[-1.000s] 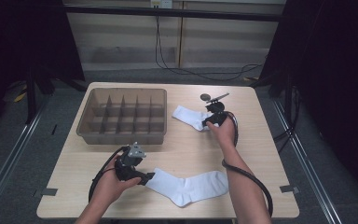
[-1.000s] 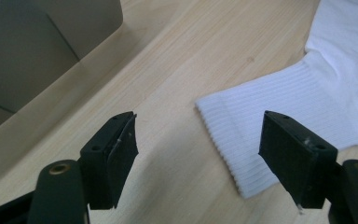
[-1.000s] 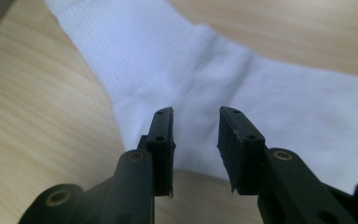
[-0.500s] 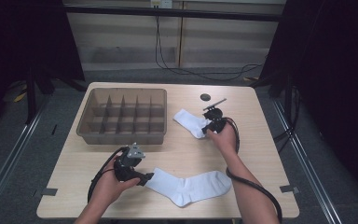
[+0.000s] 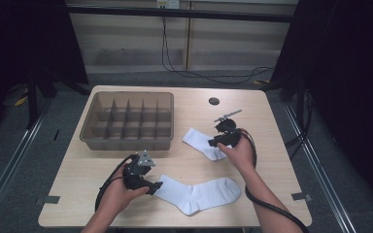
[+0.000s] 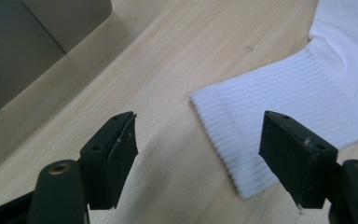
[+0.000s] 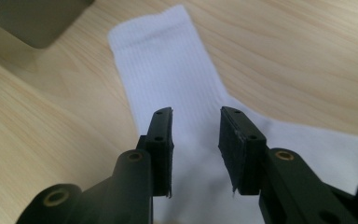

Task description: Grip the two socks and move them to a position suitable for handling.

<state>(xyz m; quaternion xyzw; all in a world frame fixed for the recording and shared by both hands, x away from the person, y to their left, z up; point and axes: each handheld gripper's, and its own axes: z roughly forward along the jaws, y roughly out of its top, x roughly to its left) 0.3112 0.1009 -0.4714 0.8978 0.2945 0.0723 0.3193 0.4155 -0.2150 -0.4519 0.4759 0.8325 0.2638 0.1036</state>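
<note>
Left gripper (image 5: pixel 156 186), matte black with flat rubbery pads, is resting low at the near left of the table, its jaws standing wide apart with nothing pressed between them; in the left gripper view the ribbed cuff of the near sock (image 6: pixel 279 116) is lying between and just beyond the pads, untouched. Right gripper (image 5: pixel 210 143) is hovering over the far sock (image 5: pixel 203 141) toward the right of the table; its jaws have just been opening and are now standing a little apart, with the sock's knit lying flat below the gap and no fold pinched. Both socks are plain white, soft knit, the leg finely ribbed with a smoother band at the cuff edge, the foot smoother; no logo or lettering is showing on either. The near sock (image 5: pixel 199 194) is lying flat along the near edge, cuff pointing left at the left gripper, toe to the right. The far sock is lying shorter and angled, cuff pointing left toward the tray. The table (image 5: pixel 272 121) is showing pale wood-grain laminate with a small dark round hole (image 5: pixel 214 101) at its far side. A taupe plastic divider tray (image 5: pixel 92 131) with a grid of compartments is sitting at far left, well apart from the near sock. No readable writing anywhere.
</note>
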